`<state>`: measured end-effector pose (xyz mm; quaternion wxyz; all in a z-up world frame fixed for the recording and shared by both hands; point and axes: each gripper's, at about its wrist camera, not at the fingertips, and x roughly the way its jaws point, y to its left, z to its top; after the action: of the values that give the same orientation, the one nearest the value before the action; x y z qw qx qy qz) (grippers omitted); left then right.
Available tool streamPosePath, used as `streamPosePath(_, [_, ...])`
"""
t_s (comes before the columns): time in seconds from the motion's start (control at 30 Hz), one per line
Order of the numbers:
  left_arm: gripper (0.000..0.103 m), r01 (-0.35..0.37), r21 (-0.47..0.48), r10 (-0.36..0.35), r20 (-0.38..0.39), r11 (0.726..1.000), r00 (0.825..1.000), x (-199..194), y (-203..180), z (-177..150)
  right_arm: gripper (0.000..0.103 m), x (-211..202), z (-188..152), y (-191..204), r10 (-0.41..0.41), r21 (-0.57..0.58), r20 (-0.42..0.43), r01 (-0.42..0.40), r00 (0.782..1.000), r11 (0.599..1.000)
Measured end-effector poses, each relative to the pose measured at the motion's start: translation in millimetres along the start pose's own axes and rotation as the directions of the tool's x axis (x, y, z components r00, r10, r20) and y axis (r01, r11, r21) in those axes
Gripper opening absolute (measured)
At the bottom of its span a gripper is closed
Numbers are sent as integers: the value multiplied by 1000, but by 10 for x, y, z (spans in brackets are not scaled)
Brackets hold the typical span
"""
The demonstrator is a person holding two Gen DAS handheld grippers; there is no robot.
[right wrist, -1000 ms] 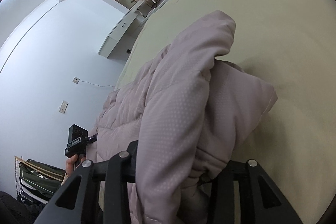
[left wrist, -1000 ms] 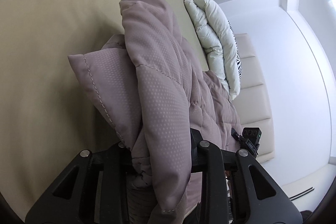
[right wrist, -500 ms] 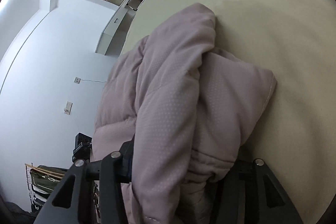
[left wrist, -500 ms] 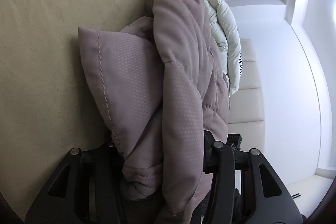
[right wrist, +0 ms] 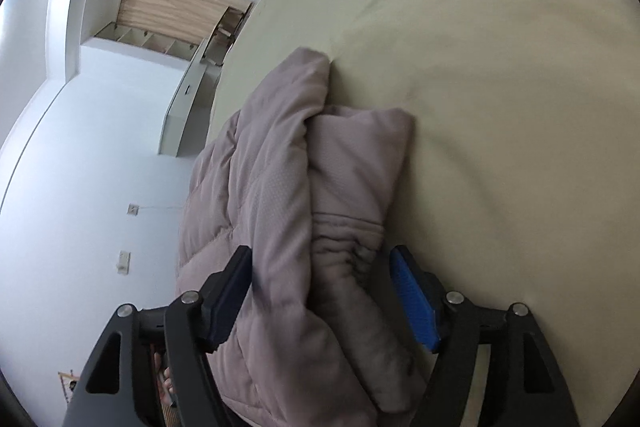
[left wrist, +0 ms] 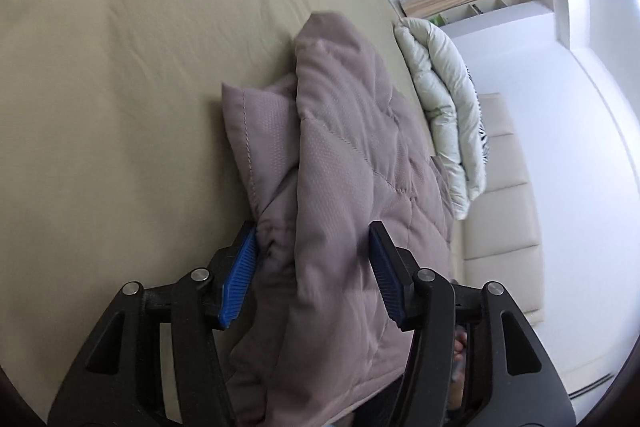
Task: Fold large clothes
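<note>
Jacket (left wrist: pixel 352 187) lengthwise along bed (left wrist: pixel 120 67) edge

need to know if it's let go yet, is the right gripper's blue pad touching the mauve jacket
Apart. The right wrist view shows a dark gap between the blue pad and the mauve jacket, jaws opening.

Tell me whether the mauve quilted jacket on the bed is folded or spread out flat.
Folded. The jacket lies doubled on the bed, one padded layer over another, bunched between both opening grippers.
</note>
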<state>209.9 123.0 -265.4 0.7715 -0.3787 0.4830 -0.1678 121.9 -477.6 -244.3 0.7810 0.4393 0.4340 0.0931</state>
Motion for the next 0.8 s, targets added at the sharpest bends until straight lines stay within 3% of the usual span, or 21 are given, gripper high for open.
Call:
streamPosePath(0.1, [54,-138,114,127,97,984,987,-304,-277,-149,78,-384,-211,84,-102,-35,105,106,989,994])
streamPosePath(0.17, [55,-254,183,213,218,950,952,-565,-536,-296,82,-561,-351,251,-170,-72,169,184,971,980])
streamPosePath(0.2, [61,-305,207,241,283,930,928,-702,-670,-381,83,-662,-438,367,-209,-105,209,235,955,966])
streamPosePath(0.3, [80,-469,258,307,484,844,819,-999,-1206,-676,87,-892,-630,734,-298,-193,335,375,894,907])
streamPosePath(0.37, [86,-527,297,282,589,796,757,-1233,-1497,-866,97,-1016,-699,991,-307,-217,420,423,854,880])
streamPosePath(0.43, [93,-587,336,236,686,736,688,-1409,-1850,-1058,103,-1206,-690,1207,-267,-252,512,440,816,862])
streamPosePath(0.47, [100,-621,339,223,726,707,651,-1506,-1974,-1158,103,-1305,-730,1360,-243,-269,567,456,787,848])
streamPosePath(0.53, [103,-710,308,203,819,633,537,-1608,-2338,-1368,103,-1433,-774,1622,-240,-276,643,512,727,813])
streamPosePath(0.57, [103,-740,292,190,850,606,492,-1624,-2505,-1435,103,-1498,-778,1686,-247,-273,663,536,707,799])
streamPosePath(0.63, [103,-777,263,174,887,572,428,-1722,-2769,-1577,103,-1628,-822,1901,-246,-271,707,575,663,772])
streamPosePath(0.7, [103,-780,252,173,893,573,415,-1798,-2944,-1657,103,-1820,-886,2111,-205,-290,747,587,633,756])
streamPosePath(0.73, [103,-781,244,197,885,575,421,-1830,-3006,-1669,103,-1891,-916,2221,-182,-305,761,591,622,746])
streamPosePath(0.8, [103,-775,254,223,864,579,450,-1860,-3115,-1681,103,-2026,-998,2465,-144,-342,776,602,614,721])
